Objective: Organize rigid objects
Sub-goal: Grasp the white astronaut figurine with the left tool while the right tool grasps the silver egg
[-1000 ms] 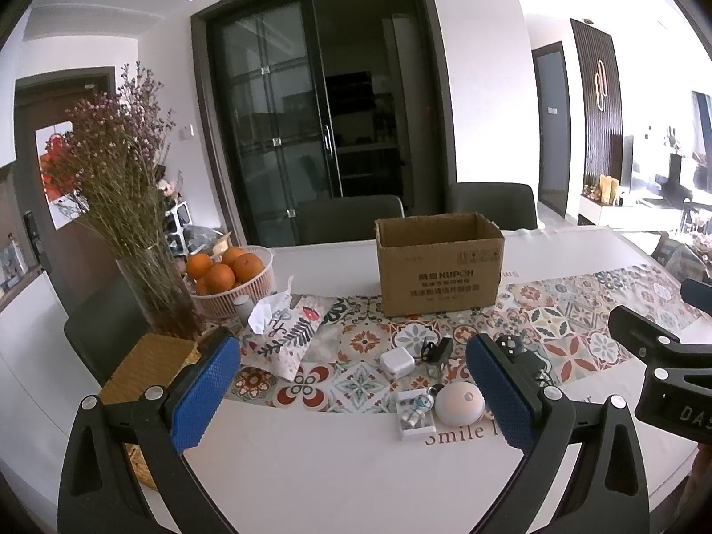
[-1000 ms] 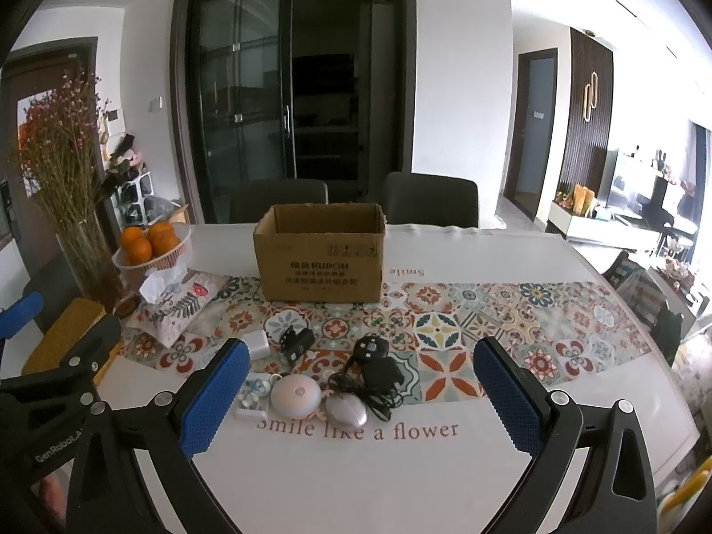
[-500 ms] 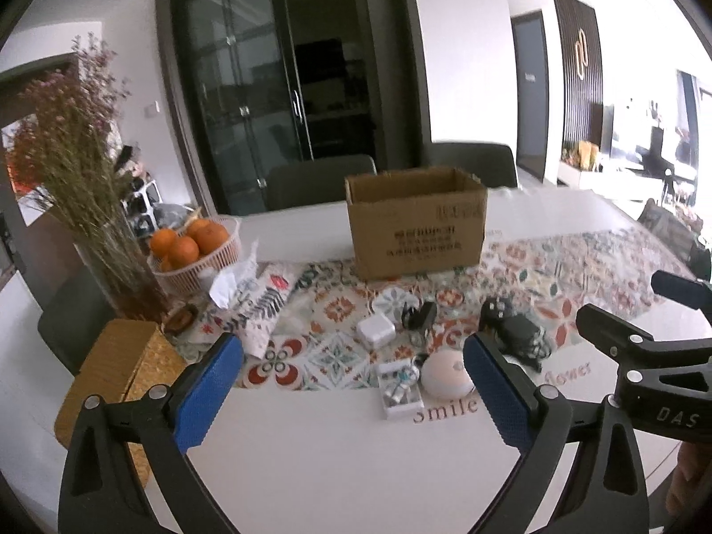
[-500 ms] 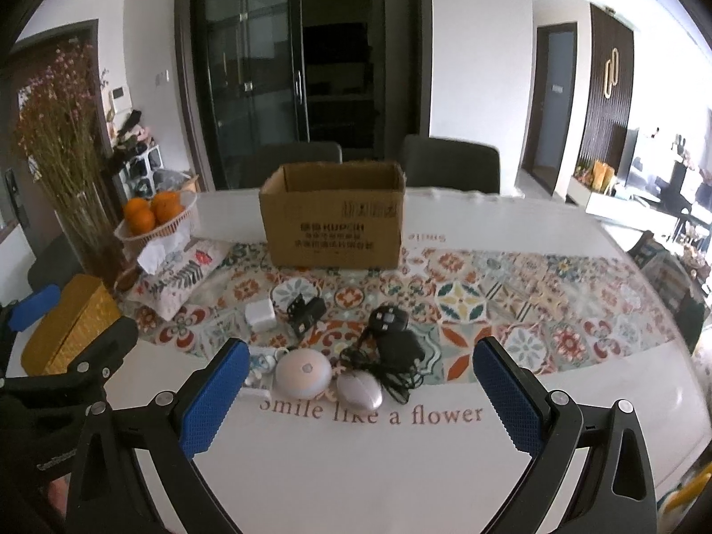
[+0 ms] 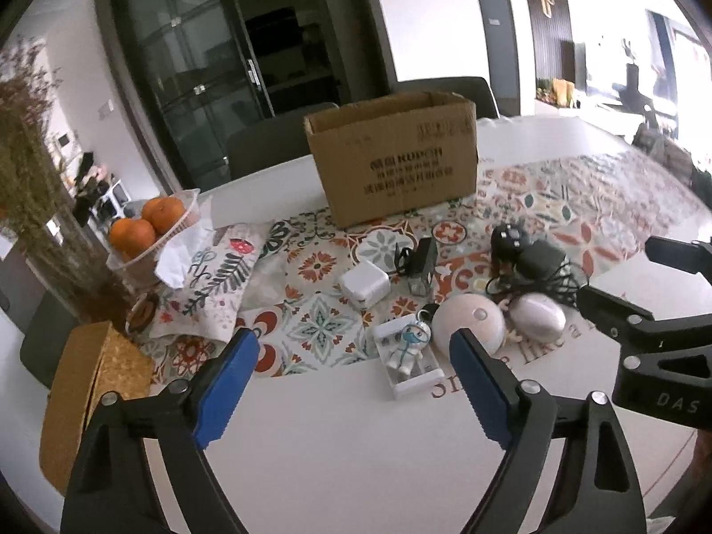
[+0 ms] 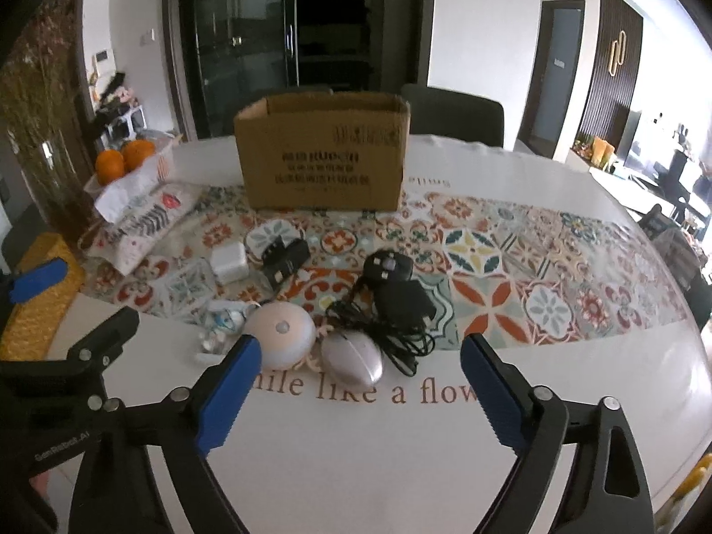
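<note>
An open cardboard box (image 5: pixel 394 155) (image 6: pixel 322 153) stands on the patterned runner. In front of it lie a white charger cube (image 5: pixel 365 287) (image 6: pixel 229 262), a small black adapter (image 5: pixel 420 258) (image 6: pixel 285 258), a black adapter with tangled cable (image 5: pixel 529 262) (image 6: pixel 396 302), a round white light (image 5: pixel 469 322) (image 6: pixel 280 340), a silver mouse (image 5: pixel 536 318) (image 6: pixel 351 358) and a small figure keychain on a white case (image 5: pixel 407 351) (image 6: pixel 220 325). My left gripper (image 5: pixel 353 385) is open and empty, just short of the keychain. My right gripper (image 6: pixel 360 394) is open and empty, just short of the mouse.
A bowl of oranges (image 5: pixel 149 227) (image 6: pixel 127 160), a printed tissue pouch (image 5: pixel 211 276) (image 6: pixel 142 227), a vase of dried flowers (image 5: pixel 40 187) and a woven yellow box (image 5: pixel 84 394) (image 6: pixel 35 293) stand at the left. Dark chairs (image 6: pixel 451 113) stand behind the table.
Both grippers have moved forward and lower towards the cluster of small objects, which now looks larger and nearer. Both stay open.
</note>
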Demonstrator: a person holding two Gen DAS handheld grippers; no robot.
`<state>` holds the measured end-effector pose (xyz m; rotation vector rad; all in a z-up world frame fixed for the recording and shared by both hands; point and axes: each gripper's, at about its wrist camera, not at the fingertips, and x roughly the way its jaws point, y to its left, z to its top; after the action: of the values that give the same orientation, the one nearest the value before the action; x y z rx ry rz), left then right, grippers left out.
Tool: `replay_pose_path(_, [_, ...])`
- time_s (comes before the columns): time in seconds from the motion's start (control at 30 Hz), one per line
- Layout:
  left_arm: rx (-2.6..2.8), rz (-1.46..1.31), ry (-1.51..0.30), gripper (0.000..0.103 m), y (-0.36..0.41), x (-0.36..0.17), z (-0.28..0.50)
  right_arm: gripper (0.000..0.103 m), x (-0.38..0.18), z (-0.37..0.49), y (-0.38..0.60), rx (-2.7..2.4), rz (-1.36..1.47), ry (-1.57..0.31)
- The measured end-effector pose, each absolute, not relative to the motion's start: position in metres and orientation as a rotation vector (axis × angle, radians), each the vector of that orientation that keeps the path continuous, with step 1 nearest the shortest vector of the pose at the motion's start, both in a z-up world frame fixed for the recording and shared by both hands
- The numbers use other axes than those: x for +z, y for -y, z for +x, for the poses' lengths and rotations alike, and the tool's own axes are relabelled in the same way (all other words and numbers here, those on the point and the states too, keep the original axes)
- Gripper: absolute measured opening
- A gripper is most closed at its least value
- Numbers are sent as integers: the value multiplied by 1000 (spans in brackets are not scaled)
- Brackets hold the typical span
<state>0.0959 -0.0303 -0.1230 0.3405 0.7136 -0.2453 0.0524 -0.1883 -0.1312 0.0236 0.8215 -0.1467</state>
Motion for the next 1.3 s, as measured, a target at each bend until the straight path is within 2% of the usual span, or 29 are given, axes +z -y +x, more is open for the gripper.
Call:
replay_pose_path(0.2, [-337,395,-741,73,40,-149,115,82,-165,67,191,-143,55,-874])
replay_pose_path(0.27, [-371,398,-763,71,44,-159,121,82,-176,70,192,-143,71,-886])
replay_pose_path(0.43, [-416,402,-802,67,50,-181,131,72,-202,81,195,-130,94,-929])
replay_pose_path(0.6, [-468,420,-815,60,57,-196,137,71,-218,85,196,-128,88,-940])
replay_pose_path(0.83, [-493,438,-801,58,61,-208,144,71,-229,90,199,-123,94,-948])
replay_pose_path(1.3, [-510,409,-814,42,60,-223,162,71,-241,106,197,-98,92,-933])
